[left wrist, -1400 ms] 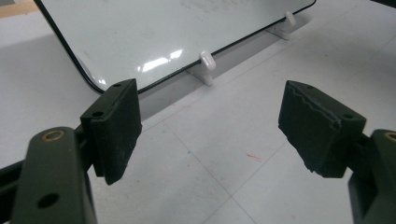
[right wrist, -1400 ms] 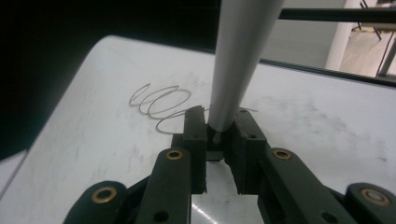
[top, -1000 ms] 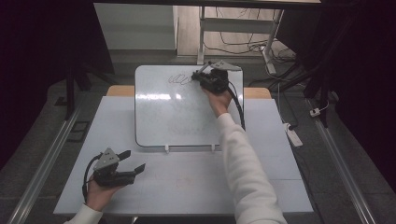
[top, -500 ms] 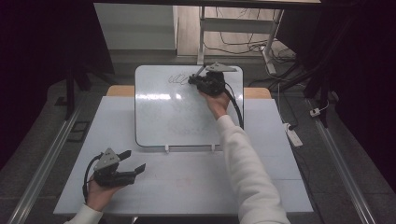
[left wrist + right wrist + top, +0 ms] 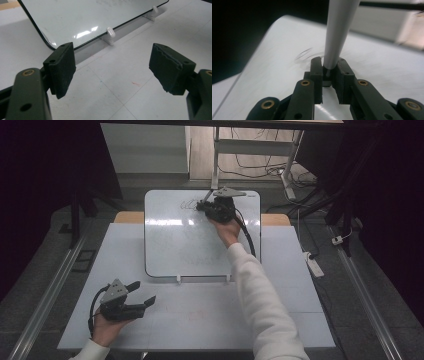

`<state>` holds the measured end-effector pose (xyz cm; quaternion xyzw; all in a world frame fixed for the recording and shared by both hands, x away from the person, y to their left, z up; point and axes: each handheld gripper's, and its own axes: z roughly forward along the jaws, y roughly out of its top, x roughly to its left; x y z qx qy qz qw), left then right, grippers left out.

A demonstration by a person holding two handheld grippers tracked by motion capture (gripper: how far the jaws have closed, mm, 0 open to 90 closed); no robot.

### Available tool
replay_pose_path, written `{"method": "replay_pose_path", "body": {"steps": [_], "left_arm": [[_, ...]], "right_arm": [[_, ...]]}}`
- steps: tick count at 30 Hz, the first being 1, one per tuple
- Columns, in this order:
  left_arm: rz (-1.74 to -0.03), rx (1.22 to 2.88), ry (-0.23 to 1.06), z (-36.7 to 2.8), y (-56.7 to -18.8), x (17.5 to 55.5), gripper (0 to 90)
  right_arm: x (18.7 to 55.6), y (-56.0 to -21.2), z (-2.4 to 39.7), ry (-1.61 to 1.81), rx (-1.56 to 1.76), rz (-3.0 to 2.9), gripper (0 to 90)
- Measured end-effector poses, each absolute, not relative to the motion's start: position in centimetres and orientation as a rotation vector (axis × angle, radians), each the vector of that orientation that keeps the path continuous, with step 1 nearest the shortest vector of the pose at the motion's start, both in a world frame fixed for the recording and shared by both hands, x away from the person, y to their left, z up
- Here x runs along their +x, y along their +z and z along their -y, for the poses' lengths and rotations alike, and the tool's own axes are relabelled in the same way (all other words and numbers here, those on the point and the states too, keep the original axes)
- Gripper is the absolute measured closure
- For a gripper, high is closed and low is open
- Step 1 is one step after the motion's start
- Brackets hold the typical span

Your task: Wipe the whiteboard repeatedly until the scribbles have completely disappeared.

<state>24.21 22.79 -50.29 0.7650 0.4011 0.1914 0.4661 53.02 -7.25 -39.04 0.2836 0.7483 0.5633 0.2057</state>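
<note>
White whiteboard (image 5: 190, 245) stands tilted on the counter (image 5: 210, 320). Near its top edge, the right gripper (image 5: 207, 206) pinches a grey marker (image 5: 337, 32) between its fingers, by dark scribbles (image 5: 189, 204). The left gripper (image 5: 142, 295) rests near the counter's front, fingers spread, holding nothing.

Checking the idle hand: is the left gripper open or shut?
Open: the left gripper has its jaws wide apart, bare table between them.

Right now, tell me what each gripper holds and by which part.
The right gripper clamps a grey marker near its lower end, against the whiteboard. The left gripper holds nothing.
</note>
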Motion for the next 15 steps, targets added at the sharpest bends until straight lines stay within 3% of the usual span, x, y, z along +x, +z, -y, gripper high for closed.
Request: {"method": "replay_pose_path", "body": {"steps": [3, 9, 15], "left_arm": [[-0.988, 1.869, 0.471, -22.9, -50.3, 24.2, 22.1], [-0.981, 1.880, 0.466, -22.7, -50.3, 24.3, 22.1], [-0.981, 1.873, 0.472, -22.8, -50.3, 24.3, 22.1]], "right_arm": [[53.4, -38.8, 8.1, 1.613, 0.879, -2.012, 77.8], [51.9, -40.0, 5.9, 1.554, 0.749, -2.130, 77.7], [53.5, -38.8, 7.6, 1.636, 0.900, -1.948, 77.8]]}}
